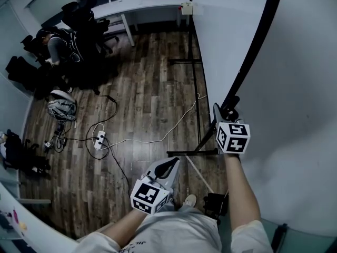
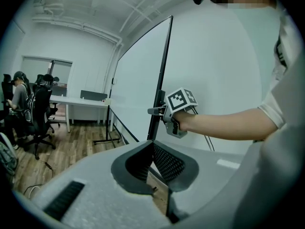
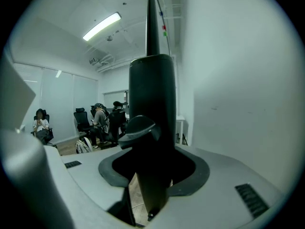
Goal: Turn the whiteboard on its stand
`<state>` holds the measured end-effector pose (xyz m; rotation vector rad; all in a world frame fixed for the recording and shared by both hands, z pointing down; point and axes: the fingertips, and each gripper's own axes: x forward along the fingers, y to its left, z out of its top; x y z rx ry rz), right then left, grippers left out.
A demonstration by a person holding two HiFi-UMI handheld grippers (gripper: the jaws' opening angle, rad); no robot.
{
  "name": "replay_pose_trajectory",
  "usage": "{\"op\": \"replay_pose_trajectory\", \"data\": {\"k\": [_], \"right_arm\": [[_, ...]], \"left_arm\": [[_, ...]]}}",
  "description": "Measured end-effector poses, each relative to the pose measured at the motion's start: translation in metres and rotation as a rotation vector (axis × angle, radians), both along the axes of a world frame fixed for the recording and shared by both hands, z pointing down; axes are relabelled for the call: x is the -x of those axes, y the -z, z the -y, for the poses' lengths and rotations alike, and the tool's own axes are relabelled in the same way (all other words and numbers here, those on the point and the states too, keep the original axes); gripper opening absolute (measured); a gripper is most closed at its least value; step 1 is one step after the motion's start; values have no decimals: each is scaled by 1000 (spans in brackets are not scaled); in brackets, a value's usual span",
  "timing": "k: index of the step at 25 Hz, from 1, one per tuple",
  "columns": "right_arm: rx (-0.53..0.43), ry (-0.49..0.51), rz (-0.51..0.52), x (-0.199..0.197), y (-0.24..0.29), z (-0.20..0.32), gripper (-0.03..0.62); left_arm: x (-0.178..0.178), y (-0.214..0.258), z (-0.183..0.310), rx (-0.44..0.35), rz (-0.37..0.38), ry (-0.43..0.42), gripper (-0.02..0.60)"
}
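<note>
Head view: right tool (image 1: 223, 114) sits on the black rim of the whiteboard (image 1: 295, 78), which rises at the right on its stand (image 1: 196, 78); left tool (image 1: 169, 165) hangs free nr the body. Risk: a one-sided push could shift the whole stand, w/ a cable (image 1: 158, 137) by its foot. Left gripper view: left jaws together, empty; board looks big, white, blank. Right gripper view: jaws clamped on the rim beside a knob (image 3: 138, 130); smooth rim, so grip may slip if the knob's tight.
</note>
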<state>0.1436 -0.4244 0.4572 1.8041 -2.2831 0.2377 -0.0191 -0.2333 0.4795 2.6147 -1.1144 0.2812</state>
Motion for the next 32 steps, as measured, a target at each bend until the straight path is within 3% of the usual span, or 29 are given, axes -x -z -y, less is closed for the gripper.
{"op": "replay_pose_trajectory", "data": {"k": [15,32], "right_arm": [[-1,-8,-8,-1,3,-26,167],[-41,0,4,-4,-1,-177,167]], "left_arm": [[10,7,-16,1,-16,14,9],[2,6,-50,-8,-22,-26,9]]}}
